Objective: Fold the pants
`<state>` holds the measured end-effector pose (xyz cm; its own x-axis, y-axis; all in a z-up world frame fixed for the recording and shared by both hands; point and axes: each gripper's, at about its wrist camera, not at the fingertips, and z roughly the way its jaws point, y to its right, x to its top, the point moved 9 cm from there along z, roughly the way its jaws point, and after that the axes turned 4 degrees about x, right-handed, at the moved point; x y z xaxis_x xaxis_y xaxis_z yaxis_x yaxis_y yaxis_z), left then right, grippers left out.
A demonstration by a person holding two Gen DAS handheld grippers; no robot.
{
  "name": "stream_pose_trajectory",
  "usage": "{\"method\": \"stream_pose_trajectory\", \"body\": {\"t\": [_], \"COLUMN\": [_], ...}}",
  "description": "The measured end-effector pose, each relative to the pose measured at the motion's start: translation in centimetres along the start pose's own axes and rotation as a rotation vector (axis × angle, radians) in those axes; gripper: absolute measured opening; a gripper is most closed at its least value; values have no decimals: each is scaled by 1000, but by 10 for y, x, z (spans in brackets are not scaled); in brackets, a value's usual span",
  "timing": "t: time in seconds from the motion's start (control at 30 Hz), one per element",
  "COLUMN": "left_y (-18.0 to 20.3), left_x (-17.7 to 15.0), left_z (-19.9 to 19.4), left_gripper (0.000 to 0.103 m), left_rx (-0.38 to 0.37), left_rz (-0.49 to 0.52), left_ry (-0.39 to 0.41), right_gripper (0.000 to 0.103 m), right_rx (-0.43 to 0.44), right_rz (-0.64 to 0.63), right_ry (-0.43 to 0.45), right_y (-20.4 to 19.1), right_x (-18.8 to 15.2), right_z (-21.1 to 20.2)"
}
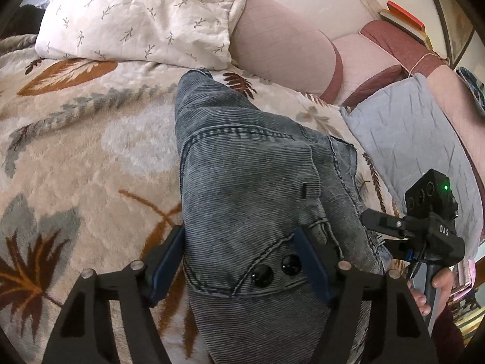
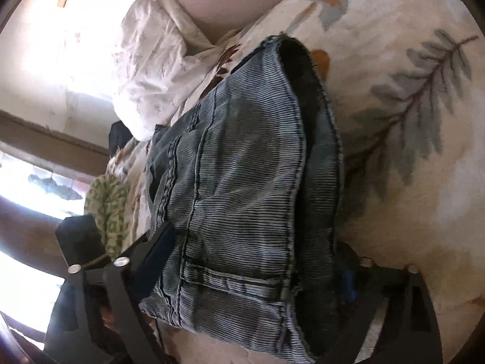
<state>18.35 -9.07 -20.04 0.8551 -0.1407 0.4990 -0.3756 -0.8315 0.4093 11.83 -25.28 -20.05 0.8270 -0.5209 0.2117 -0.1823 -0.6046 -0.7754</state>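
Grey-blue striped denim pants (image 1: pixel 251 176) lie in a folded bundle on a floral blanket (image 1: pixel 91 139). My left gripper (image 1: pixel 239 261) stands wide apart around the waistband with its two black buttons (image 1: pixel 274 270), fingers either side of the cloth. My right gripper (image 1: pixel 382 224) shows at the right edge of the bundle, held by a hand. In the right wrist view the pants (image 2: pixel 242 182) fill the space between the fingers of my right gripper (image 2: pixel 251 261); the right finger is hidden under the cloth, so whether it grips is unclear.
A white leaf-print pillow (image 1: pixel 145 15) lies at the blanket's far end. A pink cushioned headboard (image 1: pixel 282 48) and a grey-blue quilted pillow (image 1: pixel 403 133) stand to the right. Books (image 1: pixel 403 18) sit on a ledge. A green patterned cloth (image 2: pixel 109 206) lies behind the pants.
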Motion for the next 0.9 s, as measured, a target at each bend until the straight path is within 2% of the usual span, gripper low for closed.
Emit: {"method": "stream_pose_trajectory", "body": {"t": [0.07,0.17,0.37,0.47,0.73,0.9], "left_y": [2,6,11,13,20,20], "left_x": [-1,-2,0,2,3,4], "left_z": [1,0,-6,-10,-19,-24], "left_gripper": [68,60,45,41,38,37], "left_rx": [15,24,75,104,177,190], "left_rz": [21,46,92,109,171,174], "left_ry": [3,17,53,69,104,112], "right_gripper": [78,66,51,45,42,42], "right_rx": [3,-51,-63,-74,-85,-103], "right_rz": [3,-29,-27,-53,-88,-113], "right_ry": [-2,-4,10,28,57,71], "right_y": [1,1,2,-4,-14,-22], "right_x": [-1,-3,-5,-4,-3,-2], "right_z": [0,3,2,1,0,3]}}
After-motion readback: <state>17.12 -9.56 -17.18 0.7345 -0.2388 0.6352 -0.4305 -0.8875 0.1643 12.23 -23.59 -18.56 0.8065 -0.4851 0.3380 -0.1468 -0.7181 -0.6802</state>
